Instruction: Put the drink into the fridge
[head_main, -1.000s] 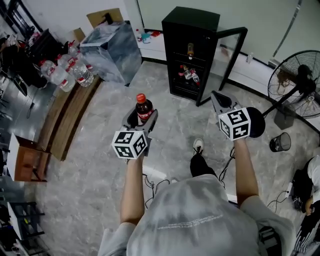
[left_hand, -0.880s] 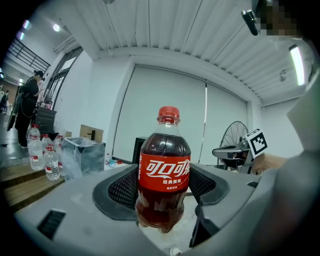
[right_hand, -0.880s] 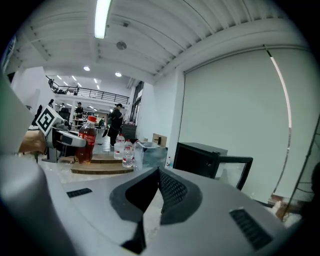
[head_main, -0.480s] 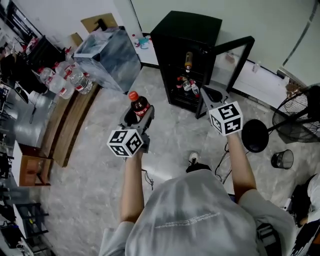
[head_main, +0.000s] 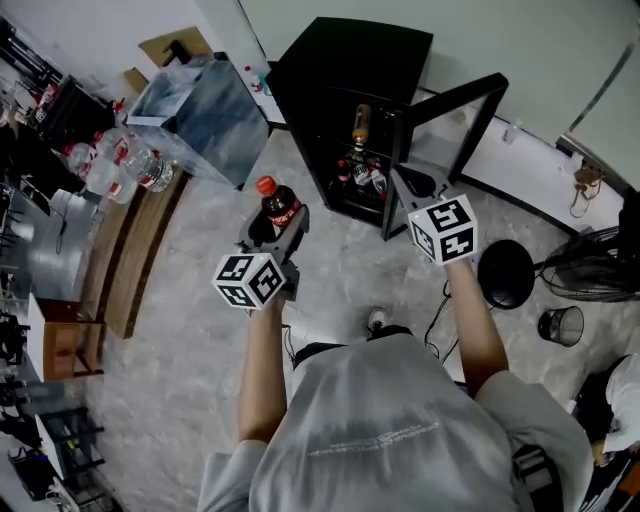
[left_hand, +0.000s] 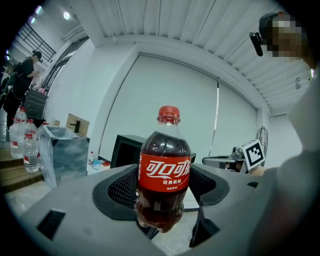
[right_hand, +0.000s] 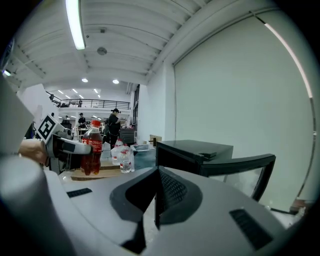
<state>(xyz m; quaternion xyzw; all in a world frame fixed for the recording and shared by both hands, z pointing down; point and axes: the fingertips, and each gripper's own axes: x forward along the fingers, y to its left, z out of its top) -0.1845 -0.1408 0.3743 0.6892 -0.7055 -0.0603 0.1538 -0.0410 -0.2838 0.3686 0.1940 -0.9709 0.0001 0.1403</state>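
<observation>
A cola bottle (head_main: 280, 207) with a red cap and red label stands upright in my left gripper (head_main: 275, 228), whose jaws are shut on its lower body; it fills the left gripper view as the bottle (left_hand: 164, 170). The black mini fridge (head_main: 350, 110) stands just ahead with its glass door (head_main: 450, 130) swung open to the right. Bottles (head_main: 358, 150) stand on its shelves. My right gripper (head_main: 412, 190) is shut with nothing in it, held close to the fridge door's edge. From the right gripper view I see the fridge (right_hand: 195, 152) and the cola bottle (right_hand: 92, 149).
A grey box (head_main: 200, 115) stands left of the fridge. Water bottles (head_main: 120, 165) sit on a wooden bench (head_main: 135, 250) along the left. A floor fan (head_main: 600, 260), its round base (head_main: 507, 272) and a small bin (head_main: 560, 326) stand right. Cables lie on the marble floor.
I have stepped closer to the fridge; it now sits larger and nearer both grippers. The right gripper has moved up to the door's edge. The left keeps its hold on the cola.
</observation>
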